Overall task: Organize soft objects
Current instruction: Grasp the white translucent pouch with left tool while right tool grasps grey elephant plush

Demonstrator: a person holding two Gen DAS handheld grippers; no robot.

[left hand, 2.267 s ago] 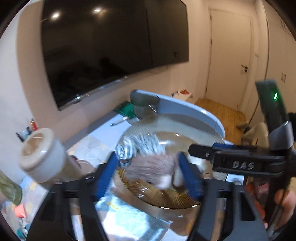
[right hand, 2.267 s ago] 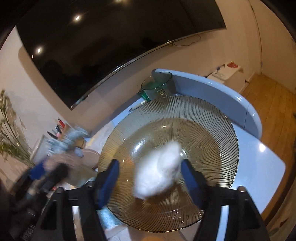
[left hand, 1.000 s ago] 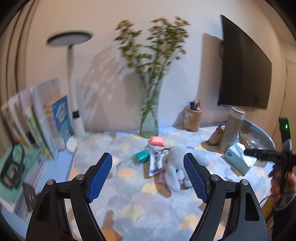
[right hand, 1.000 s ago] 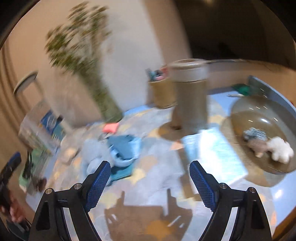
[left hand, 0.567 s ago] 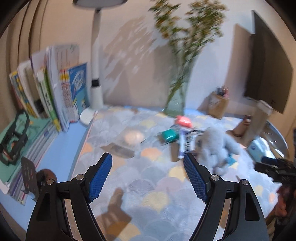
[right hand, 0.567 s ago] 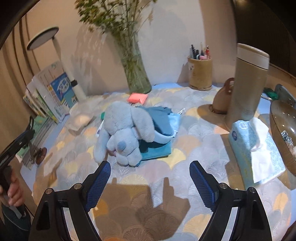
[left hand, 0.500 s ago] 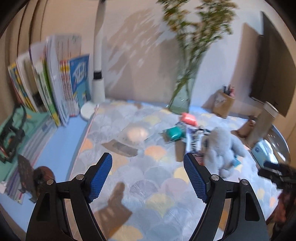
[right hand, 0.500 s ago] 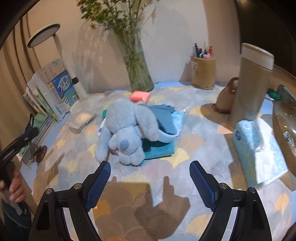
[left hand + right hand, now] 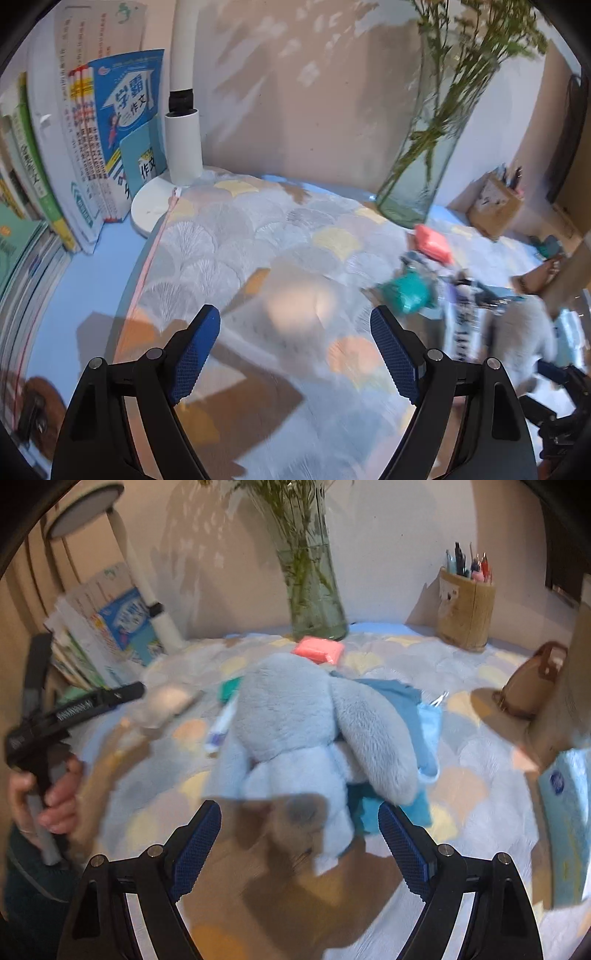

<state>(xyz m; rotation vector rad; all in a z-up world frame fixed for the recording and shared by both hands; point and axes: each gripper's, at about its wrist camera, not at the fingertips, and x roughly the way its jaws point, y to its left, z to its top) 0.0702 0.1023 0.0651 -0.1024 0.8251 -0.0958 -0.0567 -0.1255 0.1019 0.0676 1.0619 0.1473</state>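
Observation:
A grey-blue plush elephant (image 9: 303, 731) lies on the patterned table mat, on top of blue cloths (image 9: 406, 716). My right gripper (image 9: 299, 834) is open and empty, just in front of the plush. My left gripper (image 9: 295, 350) is open and empty, over a pale soft pad (image 9: 295, 302) on the mat; the pad also shows in the right wrist view (image 9: 166, 701). A pink soft block (image 9: 319, 651) and a teal piece (image 9: 406, 293) lie near the plush, which shows blurred in the left wrist view (image 9: 521, 332).
A glass vase with stems (image 9: 314, 590) stands at the back. A white lamp (image 9: 183, 147) and upright books (image 9: 107, 147) are at the left. A pen holder (image 9: 465, 616), a tissue pack (image 9: 569, 812) and a tube (image 9: 221, 727) are on the table.
Both grippers left the glass bowl, where small plush items now lie, and swung left. The right one has closed in on the plush elephant; the left one has moved down toward the pale pad.

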